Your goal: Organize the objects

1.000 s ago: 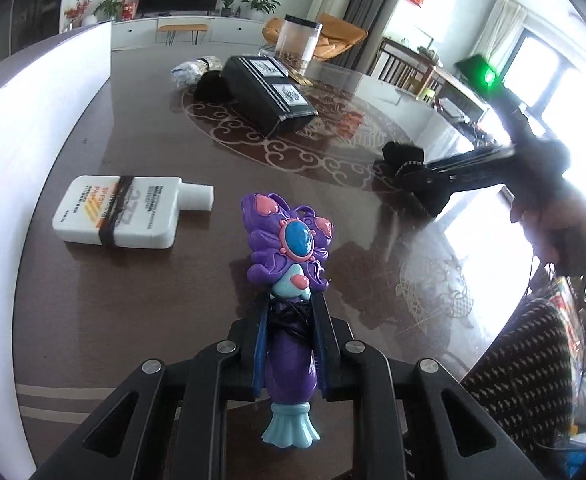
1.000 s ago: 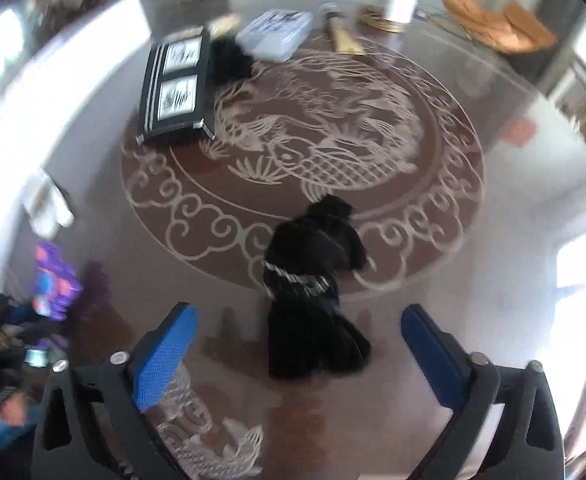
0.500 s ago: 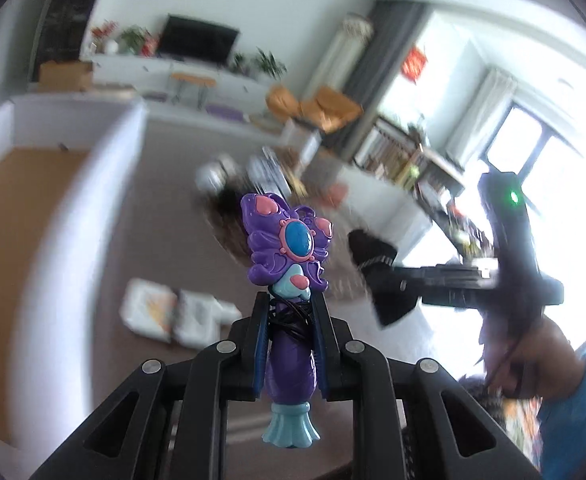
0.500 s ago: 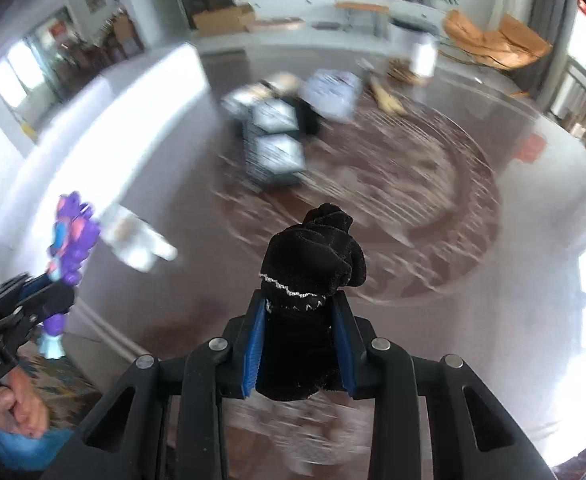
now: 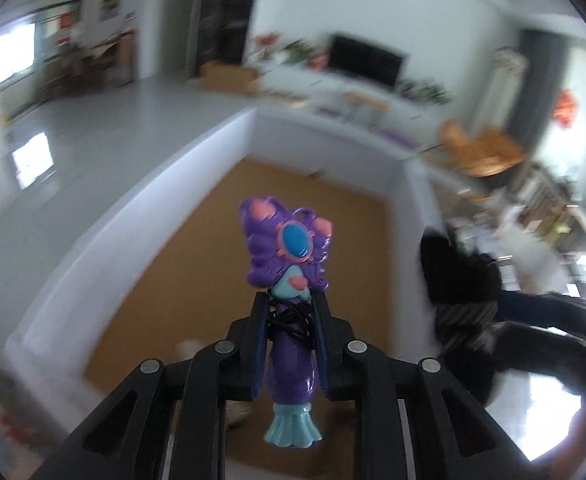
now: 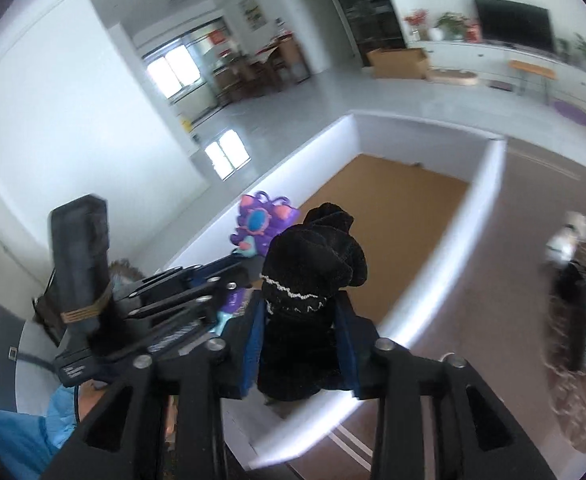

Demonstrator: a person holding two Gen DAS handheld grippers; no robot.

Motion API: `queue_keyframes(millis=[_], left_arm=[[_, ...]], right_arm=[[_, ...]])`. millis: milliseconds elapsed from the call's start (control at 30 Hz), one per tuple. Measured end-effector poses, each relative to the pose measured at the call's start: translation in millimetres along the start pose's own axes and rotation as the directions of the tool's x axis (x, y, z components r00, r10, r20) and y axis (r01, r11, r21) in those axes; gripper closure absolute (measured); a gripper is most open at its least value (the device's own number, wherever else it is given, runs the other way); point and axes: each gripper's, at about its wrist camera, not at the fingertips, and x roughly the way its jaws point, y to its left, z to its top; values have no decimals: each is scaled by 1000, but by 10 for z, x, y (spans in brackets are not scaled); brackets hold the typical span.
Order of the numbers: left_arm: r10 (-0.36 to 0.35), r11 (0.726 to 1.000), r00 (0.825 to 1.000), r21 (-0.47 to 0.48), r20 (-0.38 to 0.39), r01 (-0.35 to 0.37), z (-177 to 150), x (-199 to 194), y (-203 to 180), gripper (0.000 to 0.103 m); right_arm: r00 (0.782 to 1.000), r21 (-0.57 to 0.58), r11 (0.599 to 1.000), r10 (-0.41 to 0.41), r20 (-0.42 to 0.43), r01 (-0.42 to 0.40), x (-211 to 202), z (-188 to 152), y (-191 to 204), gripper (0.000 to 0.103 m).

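We hold the purple plastic mermaid toy with the blue oval gem and pale blue tail in our left tool. Its blue pads sit close on the toy's waist; the jaws have just been easing apart, yet the toy is between them and upright. It hangs above the white-walled open box with a brown cardboard floor.

Our right tool carries the black fuzzy cloth bundle with a white stitched line, narrow jaws on either side of it, also just opening a little. The bundle sits over the box's near white wall, just beside the mermaid toy. The dark patterned worktop lies to the right.
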Motion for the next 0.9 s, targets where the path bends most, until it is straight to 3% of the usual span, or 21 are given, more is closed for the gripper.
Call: queue_keyframes(millis=[33, 67, 100, 267, 400, 467, 533, 667, 800, 900], left_arm=[[6, 1000, 1000, -28, -26, -7, -33, 65, 69, 55], [0, 999, 999, -51, -42, -3, -62, 105, 123, 45], [-5, 997, 999, -72, -50, 2, -85, 140, 154, 32], [-15, 999, 1000, -52, -11, 14, -161, 76, -28, 30], [-77, 996, 996, 39, 44, 75, -158, -94, -468, 30], [-144, 985, 987, 108, 64, 137, -151, -205, -756, 30], [-212, 964, 975, 178, 69, 197, -177, -343, -1071, 21], [-341, 893, 940, 321, 26, 315, -431, -546, -1712, 8], [-363, 836, 923, 394, -125, 382, -826, -360, -2291, 7], [-323, 833, 913, 383, -250, 399, -1147, 3, -2481, 7]], right_arm=[[1000, 2, 1000, 7, -23, -7, 107, 1, 26, 28], [999, 10, 1000, -2, -38, 3, 205, -5, 40, 19], [999, 13, 1000, -9, -34, 10, 227, -17, 37, 19], [999, 64, 998, -29, 39, 27, 15, -151, -181, 18], [980, 114, 983, -156, 123, 142, -337, -387, -625, 12], [954, 150, 959, -262, 143, 241, -491, -601, -888, 11], [923, 193, 923, -362, 133, 334, -635, -822, -1193, 11], [848, 300, 811, -530, 12, 503, -814, -1426, -1887, 11], [789, 404, 709, -612, -54, 578, -1173, -1976, -2381, 11], [750, 433, 656, -657, -76, 618, -1327, -2151, -2611, 11]])
